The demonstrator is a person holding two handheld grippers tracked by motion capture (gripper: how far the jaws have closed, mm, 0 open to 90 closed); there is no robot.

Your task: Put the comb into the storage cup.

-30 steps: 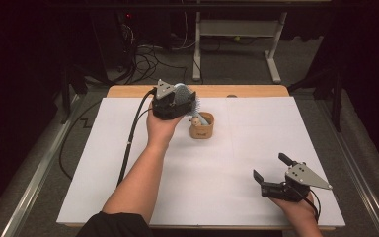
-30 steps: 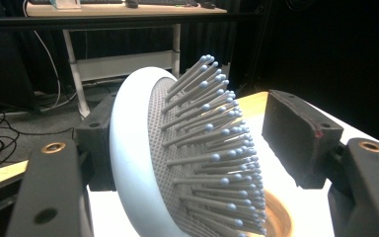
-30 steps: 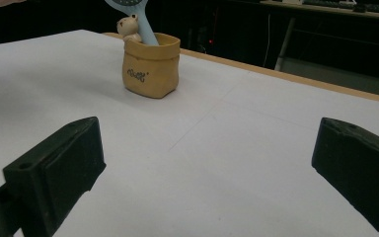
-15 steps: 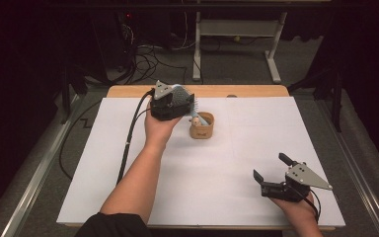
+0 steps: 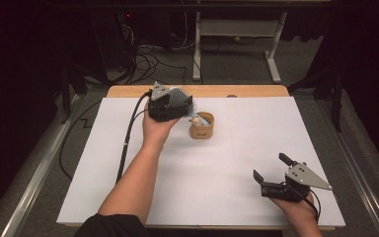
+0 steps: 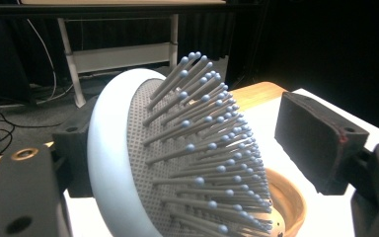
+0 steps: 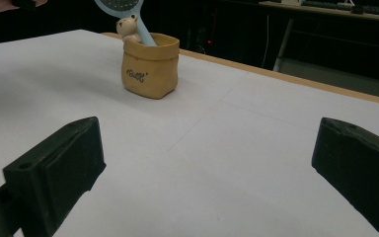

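Tan ceramic pot (image 5: 202, 129), one, stands upper centre of white bench (image 5: 237, 168); inside it, handle of one pale blue hairbrush (image 6: 177, 163) and small bear figure (image 7: 127, 27) at rim. Left tool (image 5: 177, 106) at brush head above pot; jaws have just been opening, brush back against one pad, bristles clear of other pad. Right tool (image 5: 271, 170) rests lower right of frame, jaws wide, nothing between.
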